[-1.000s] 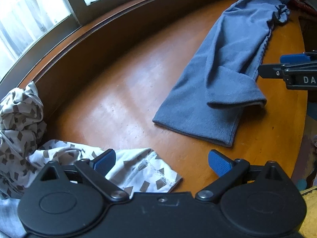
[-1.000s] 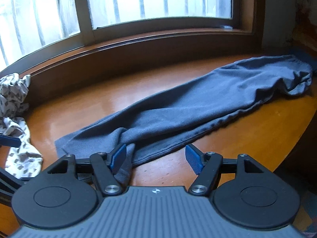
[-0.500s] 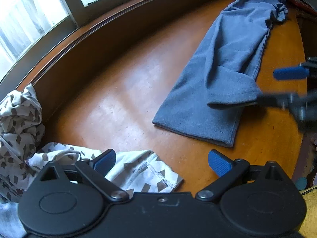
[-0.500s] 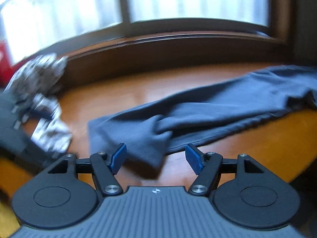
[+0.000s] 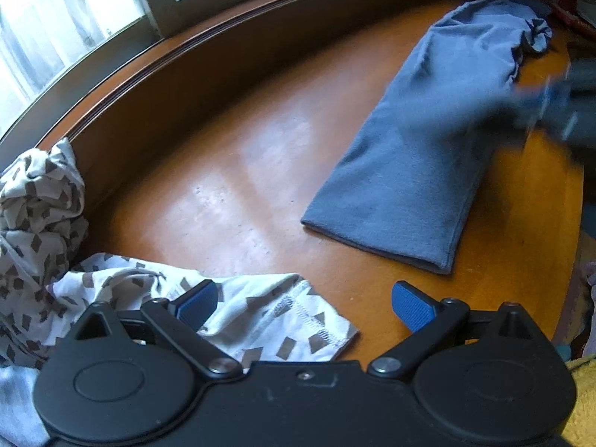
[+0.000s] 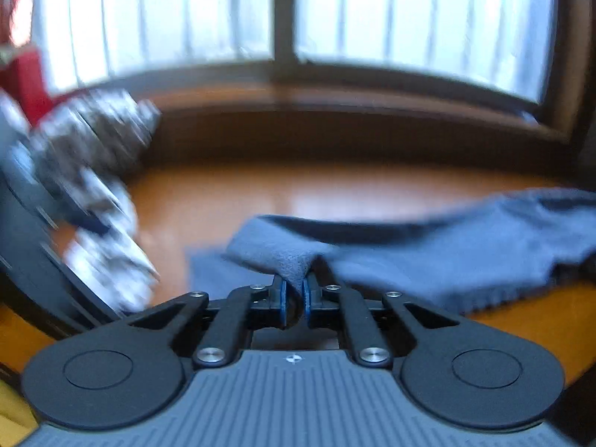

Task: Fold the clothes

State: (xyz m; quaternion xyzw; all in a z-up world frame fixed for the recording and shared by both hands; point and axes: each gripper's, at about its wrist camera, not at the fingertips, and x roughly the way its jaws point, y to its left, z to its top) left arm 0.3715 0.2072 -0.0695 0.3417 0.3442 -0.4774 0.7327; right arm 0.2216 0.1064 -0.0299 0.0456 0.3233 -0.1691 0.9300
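Daylight entered through the window, overexposed. Glare marked the table. The right wrist view was motion-blurred; fisheye distortion bent edges.

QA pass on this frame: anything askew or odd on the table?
Nothing damaged. The patterned white garment lies crumpled at the table's left end. The right gripper pinches the grey garment, lifting a flap.

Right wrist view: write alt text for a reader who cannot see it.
The right hand-held gripper is shut on a fold of the grey-blue garment, lifting it off the wooden table. A blurred white patterned garment lies at the left, and a bright window spans the background.
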